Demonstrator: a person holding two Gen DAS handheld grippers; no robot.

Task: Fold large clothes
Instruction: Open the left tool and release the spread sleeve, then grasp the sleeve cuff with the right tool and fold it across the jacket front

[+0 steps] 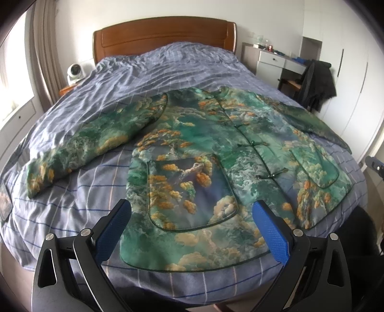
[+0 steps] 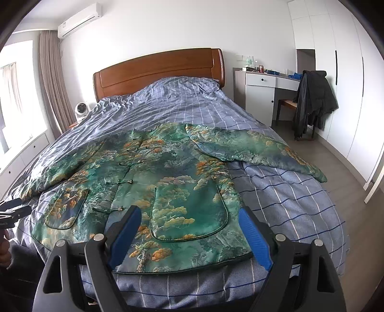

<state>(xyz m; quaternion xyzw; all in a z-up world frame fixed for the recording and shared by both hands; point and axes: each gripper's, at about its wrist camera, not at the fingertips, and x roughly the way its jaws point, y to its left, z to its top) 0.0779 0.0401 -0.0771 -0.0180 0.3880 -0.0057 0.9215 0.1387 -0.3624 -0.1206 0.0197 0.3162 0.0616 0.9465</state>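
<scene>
Home bedroom: bed [image 2: 192, 112] with wooden headboard [image 2: 158, 69], checked blue duvet, wall air conditioner [image 2: 79, 20], curtains [image 2: 51, 79], white wardrobe [image 2: 336, 72], desk [image 2: 261, 91].

A green quilted jacket printed with orange-and-cream clouds [image 1: 204, 153] lies flat, front up and sleeves spread, on a blue checked bedspread [image 1: 96, 192]. The left gripper [image 1: 192, 230], blue-padded fingers wide apart, hovers near the jacket's hem.

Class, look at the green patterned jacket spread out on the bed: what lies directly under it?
The jacket lies flat on a blue checked duvet cover, which shows all around it. Whatever is beneath the jacket's body and sleeves is covered, so nothing else can be confirmed.
</scene>
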